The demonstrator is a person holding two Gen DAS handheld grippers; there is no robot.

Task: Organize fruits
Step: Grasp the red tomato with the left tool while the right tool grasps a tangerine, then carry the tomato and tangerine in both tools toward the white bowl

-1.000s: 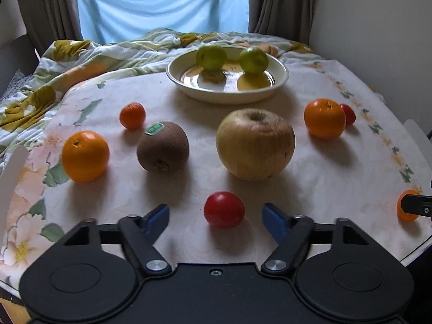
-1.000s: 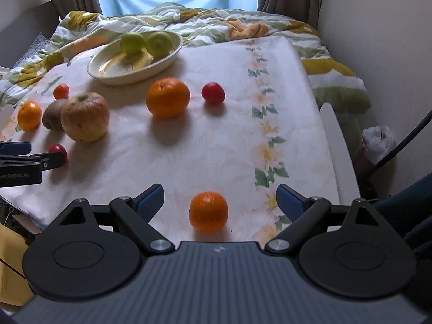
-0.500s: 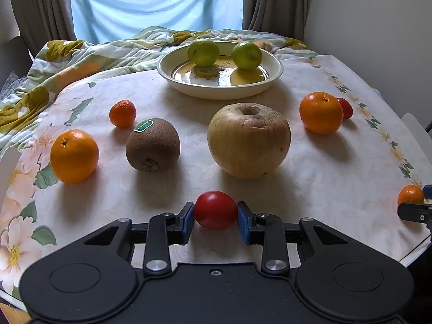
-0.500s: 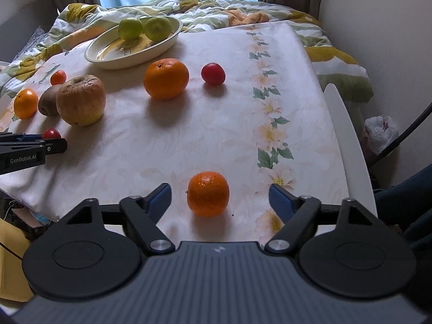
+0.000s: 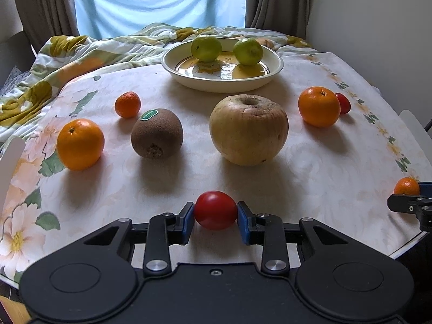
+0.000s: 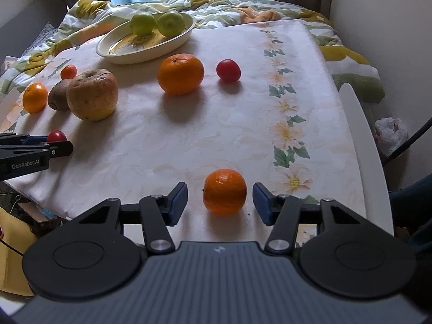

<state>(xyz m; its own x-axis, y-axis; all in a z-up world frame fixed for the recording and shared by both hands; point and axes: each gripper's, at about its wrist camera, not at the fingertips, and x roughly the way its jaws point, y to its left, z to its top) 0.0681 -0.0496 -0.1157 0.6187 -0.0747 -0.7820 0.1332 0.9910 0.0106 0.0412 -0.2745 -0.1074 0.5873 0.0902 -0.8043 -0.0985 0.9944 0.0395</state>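
My left gripper (image 5: pixel 215 219) is shut on a small red tomato (image 5: pixel 215 210) at the near edge of the flowered cloth; both blue pads press its sides. My right gripper (image 6: pixel 220 201) is closing around a small mandarin (image 6: pixel 224 191), and gaps still show between its pads and the fruit. Farther back lie a big yellowish apple (image 5: pixel 249 129), a kiwi (image 5: pixel 157 133) with a green sticker, two oranges (image 5: pixel 80 143) (image 5: pixel 319 106), another mandarin (image 5: pixel 127 104) and a second red tomato (image 6: pixel 228 70). A cream plate (image 5: pixel 275 67) at the back holds two green fruits (image 5: pixel 206 47) (image 5: pixel 248 51).
A rumpled flowered blanket (image 5: pixel 81 54) lies behind and left of the cloth. A white wall (image 6: pixel 391 27) runs along the right side, with a white chair back (image 6: pixel 361 145) and a plastic bag (image 6: pixel 391 135) beside the table edge. Curtains (image 5: pixel 40 2) hang at the back.
My left gripper closed from wide open onto the red tomato. My right gripper's jaws narrowed around the mandarin, which now sits closer between them.
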